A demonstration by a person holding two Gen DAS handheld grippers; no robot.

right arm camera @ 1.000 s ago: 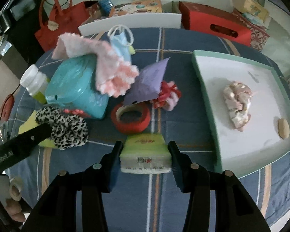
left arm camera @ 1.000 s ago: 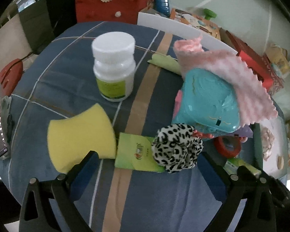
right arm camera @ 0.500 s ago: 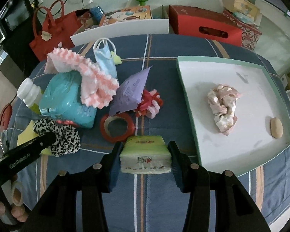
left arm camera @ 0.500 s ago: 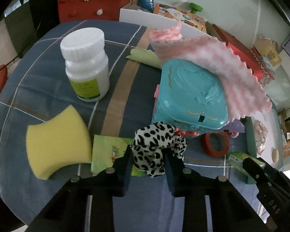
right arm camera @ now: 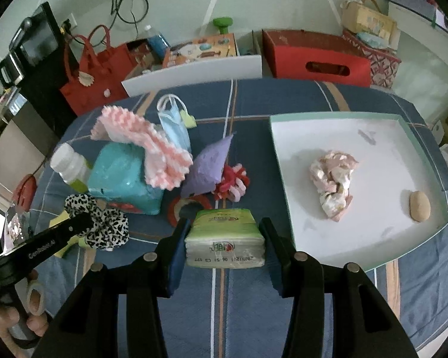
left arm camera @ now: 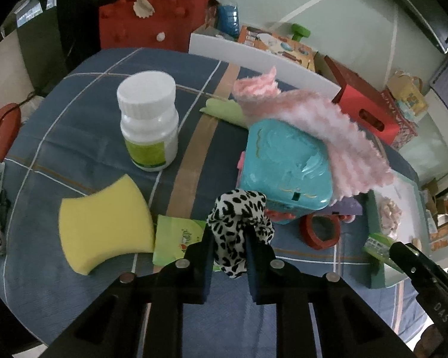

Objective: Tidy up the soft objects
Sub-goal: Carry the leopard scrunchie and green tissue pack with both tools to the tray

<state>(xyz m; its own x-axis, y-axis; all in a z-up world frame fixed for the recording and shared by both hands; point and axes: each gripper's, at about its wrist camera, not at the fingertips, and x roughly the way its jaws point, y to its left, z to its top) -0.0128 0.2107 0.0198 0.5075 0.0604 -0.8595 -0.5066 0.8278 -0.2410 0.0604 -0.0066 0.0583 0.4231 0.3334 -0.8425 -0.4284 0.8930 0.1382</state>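
Left wrist view: left gripper now clenched on leopard scrunchie, lifted off the green packet to its left.
Right gripper: still grasping tissue pack, tray ahead-right.

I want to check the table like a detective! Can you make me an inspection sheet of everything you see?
Surface: round table under a blue striped cloth.
Job's things: leopard scrunchie and green tissue pack, each in a gripper; pink scrunchie and a tan lump in the white tray; yellow sponge; pink cloth draped over the teal case.
Clutter: white bottle, red tape roll, blue face mask.
Grippers: left gripper shut on the scrunchie; right gripper shut on the pack.
Cables: black wires on the wall.
Surroundings: red bag, red box.
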